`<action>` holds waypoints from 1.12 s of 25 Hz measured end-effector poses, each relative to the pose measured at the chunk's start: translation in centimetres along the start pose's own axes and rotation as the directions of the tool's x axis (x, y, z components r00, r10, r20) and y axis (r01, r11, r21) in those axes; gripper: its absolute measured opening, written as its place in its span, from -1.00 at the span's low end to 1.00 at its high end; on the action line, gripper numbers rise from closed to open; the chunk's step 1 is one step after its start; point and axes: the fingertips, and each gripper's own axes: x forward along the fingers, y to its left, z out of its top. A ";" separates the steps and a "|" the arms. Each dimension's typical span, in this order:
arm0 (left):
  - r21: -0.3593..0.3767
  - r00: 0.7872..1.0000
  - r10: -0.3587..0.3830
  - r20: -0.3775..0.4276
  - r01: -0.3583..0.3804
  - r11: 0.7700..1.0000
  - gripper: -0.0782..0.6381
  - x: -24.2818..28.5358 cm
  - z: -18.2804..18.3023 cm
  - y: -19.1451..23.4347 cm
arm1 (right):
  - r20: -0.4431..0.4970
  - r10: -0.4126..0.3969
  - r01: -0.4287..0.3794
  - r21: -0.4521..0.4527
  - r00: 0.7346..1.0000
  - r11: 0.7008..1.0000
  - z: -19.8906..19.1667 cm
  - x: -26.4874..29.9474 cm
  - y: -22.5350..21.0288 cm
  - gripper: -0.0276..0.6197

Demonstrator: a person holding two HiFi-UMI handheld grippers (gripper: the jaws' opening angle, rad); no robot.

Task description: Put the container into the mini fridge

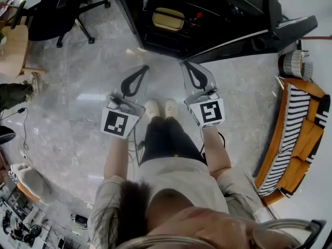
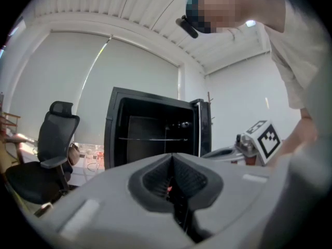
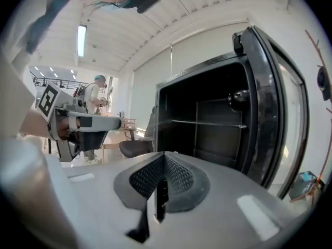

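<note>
A black office chair (image 1: 62,9) is standing far left on the glossy, marbled grey floor (image 1: 83,97). The left gripper (image 1: 144,68) is hanging with its grey ribbed jaws pressed together on nothing. Beyond it the boxy black fridge (image 1: 228,9) is gaping open. The container (image 1: 167,18), a pale yellow rounded oblong, is lying inside with its long axis running left to right. Only the head view is showing it, while the gripper views are showing a thin wire shelf (image 3: 207,123). The right gripper (image 1: 185,64) is likewise closed and empty. The door (image 1: 270,32) is standing open at the right.
</note>
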 end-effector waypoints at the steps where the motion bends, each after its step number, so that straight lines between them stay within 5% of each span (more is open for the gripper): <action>1: 0.004 1.000 -0.001 0.003 0.001 1.000 -0.78 -0.1 0.7 -0.2 | 0.006 -0.004 0.004 0.008 1.000 1.000 0.8 -0.6 -0.1 -0.92; 14: 0.033 0.999 -0.001 0.038 0.000 0.999 -0.78 -1.5 9.1 -3.5 | 0.094 -0.023 0.018 0.055 0.995 0.998 10.0 -7.5 -0.3 -0.92; 28: 0.059 0.997 0.008 0.074 -0.012 0.998 -0.78 -3.5 13.6 -6.9 | 0.150 -0.023 0.016 0.047 0.988 0.999 14.6 -12.7 0.8 -0.92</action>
